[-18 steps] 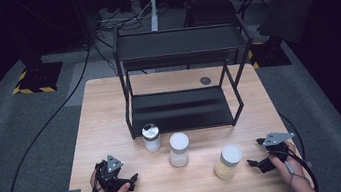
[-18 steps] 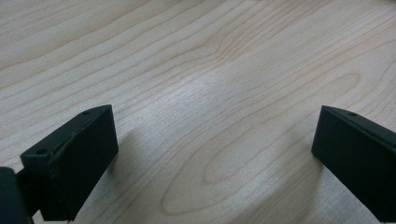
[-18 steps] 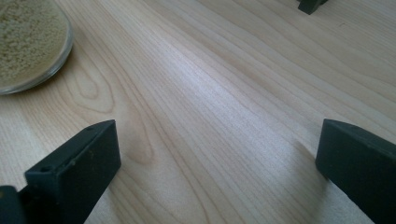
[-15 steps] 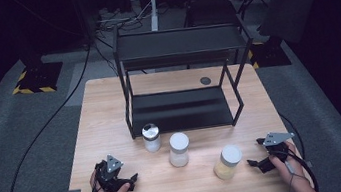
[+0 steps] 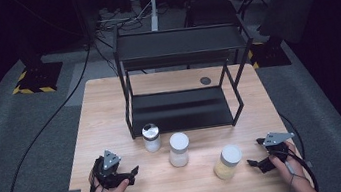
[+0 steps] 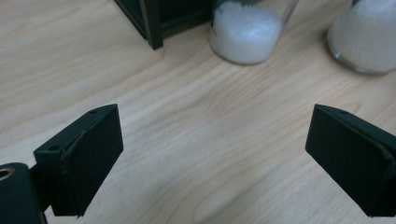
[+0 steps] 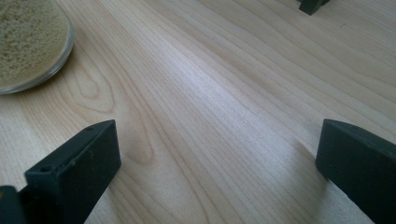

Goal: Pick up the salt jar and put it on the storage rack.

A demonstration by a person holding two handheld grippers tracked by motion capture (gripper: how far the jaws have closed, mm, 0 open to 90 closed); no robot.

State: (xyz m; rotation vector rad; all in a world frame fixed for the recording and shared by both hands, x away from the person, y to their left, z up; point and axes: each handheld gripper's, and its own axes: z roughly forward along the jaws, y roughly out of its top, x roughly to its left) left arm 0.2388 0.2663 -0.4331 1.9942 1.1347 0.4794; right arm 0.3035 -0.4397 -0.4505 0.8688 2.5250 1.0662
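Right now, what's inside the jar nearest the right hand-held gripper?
The jar holds a yellowish-tan grainy fill, seen through its clear wall. Its white lid hides the top of the fill.

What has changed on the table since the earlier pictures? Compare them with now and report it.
Nothing has visibly changed. The left tool and the right tool rest at the near edge of the table with jaws open and nothing between them. The three jars, the small one, the white-filled one and the yellow-filled one, stand where they were in front of the black shelf.
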